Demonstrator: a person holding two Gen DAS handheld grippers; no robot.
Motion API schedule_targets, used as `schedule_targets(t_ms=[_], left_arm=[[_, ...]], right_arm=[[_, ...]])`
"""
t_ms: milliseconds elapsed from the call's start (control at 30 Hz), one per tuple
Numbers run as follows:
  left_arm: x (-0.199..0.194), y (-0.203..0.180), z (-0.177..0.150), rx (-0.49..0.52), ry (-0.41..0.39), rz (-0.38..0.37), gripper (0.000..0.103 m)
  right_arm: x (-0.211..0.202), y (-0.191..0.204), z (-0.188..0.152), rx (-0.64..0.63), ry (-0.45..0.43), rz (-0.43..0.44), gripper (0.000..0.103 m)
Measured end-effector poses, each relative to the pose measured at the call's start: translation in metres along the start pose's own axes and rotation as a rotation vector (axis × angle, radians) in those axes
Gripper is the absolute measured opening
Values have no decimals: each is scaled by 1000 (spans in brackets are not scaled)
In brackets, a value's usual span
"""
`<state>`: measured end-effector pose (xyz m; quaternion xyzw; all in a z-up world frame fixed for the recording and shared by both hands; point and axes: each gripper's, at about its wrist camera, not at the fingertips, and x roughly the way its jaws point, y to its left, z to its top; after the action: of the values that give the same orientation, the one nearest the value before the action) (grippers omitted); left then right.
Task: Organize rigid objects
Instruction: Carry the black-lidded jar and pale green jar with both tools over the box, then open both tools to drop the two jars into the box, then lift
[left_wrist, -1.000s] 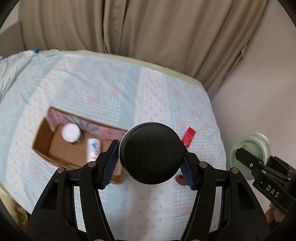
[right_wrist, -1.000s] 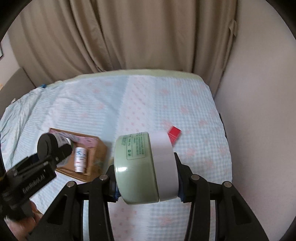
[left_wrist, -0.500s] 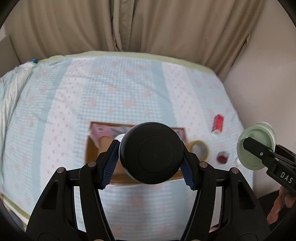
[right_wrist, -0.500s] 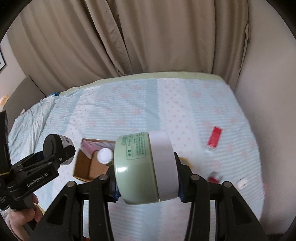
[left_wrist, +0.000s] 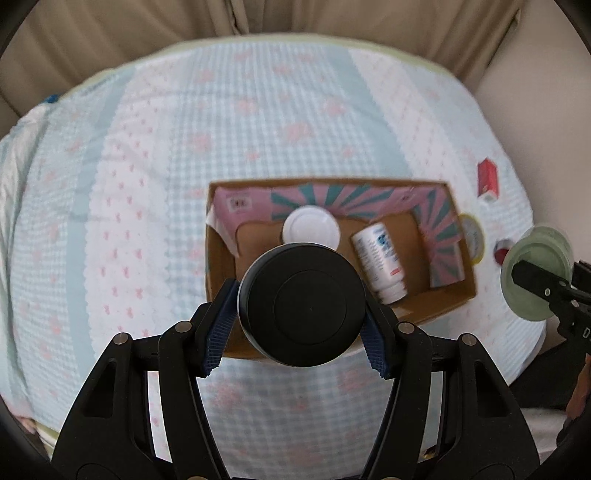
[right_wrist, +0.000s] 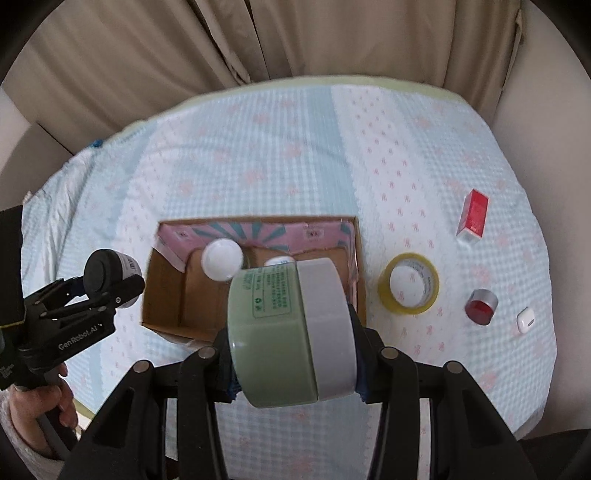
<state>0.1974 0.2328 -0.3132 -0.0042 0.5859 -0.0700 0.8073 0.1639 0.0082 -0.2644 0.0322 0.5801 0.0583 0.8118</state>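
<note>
My left gripper (left_wrist: 297, 328) is shut on a black-lidded jar (left_wrist: 301, 302), held above the near edge of an open cardboard box (left_wrist: 454, 291). The box holds a white-lidded jar (left_wrist: 311, 227) and a white bottle lying down (left_wrist: 378, 260). My right gripper (right_wrist: 295, 363) is shut on a green jar with a white lid (right_wrist: 288, 332), held above the box's near right part (right_wrist: 162, 314). The left gripper with the black jar (right_wrist: 110, 275) shows at the left of the right wrist view. The green jar (left_wrist: 532, 273) shows at the right of the left wrist view.
On the checked bedspread (right_wrist: 258, 147) right of the box lie a yellow tape roll (right_wrist: 409, 284), a red box (right_wrist: 473, 216), a small red-topped jar (right_wrist: 481, 306) and a white earbud case (right_wrist: 525, 320). Curtains (right_wrist: 221, 44) hang behind the bed. A wall stands at the right.
Both grippers have risen and tilted down over the bed, so the box and the loose objects now sit lower and nearer the middle of both views. Both still hold their jars.
</note>
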Motion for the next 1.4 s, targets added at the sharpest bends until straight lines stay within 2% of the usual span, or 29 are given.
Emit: schedule_targets(t_ms=[367, 467, 600, 633, 667, 700, 733, 767, 800, 833, 933, 1133, 1400], left_arm=[[97, -11, -9, 177, 167, 40, 58], [113, -12, -16, 207, 198, 59, 58], [122, -15, -15, 260, 243, 42, 58], [122, -16, -14, 274, 251, 41, 67], [121, -17, -13, 284, 251, 34, 80], [117, -17, -11, 286, 239, 14, 101], [114, -16, -9, 280, 225, -1, 103], [111, -16, -8, 273, 218, -12, 103], [110, -15, -7, 265, 213, -19, 103], [109, -13, -7, 258, 210, -18, 103], [109, -11, -9, 242, 196, -6, 103], [102, -9, -14, 217, 176, 5, 103], [76, -2, -20, 196, 131, 21, 103]], right_arm=[[101, -3, 2, 16, 131, -38, 42], [127, -4, 0, 6, 164, -54, 42], [140, -8, 1, 26, 188, -72, 42], [141, -9, 3, 39, 193, -70, 42], [142, -8, 5, 43, 197, -72, 42], [142, -8, 6, 45, 202, -71, 43], [141, -8, 8, 50, 198, -65, 44], [137, -9, 9, 56, 173, -64, 59], [134, -9, 11, 55, 152, -64, 91], [132, -8, 12, 50, 133, -59, 103], [130, -7, 13, 37, 130, -16, 103], [130, -1, 8, 17, 137, -16, 103], [108, 1, 2, -1, 107, -8, 103]])
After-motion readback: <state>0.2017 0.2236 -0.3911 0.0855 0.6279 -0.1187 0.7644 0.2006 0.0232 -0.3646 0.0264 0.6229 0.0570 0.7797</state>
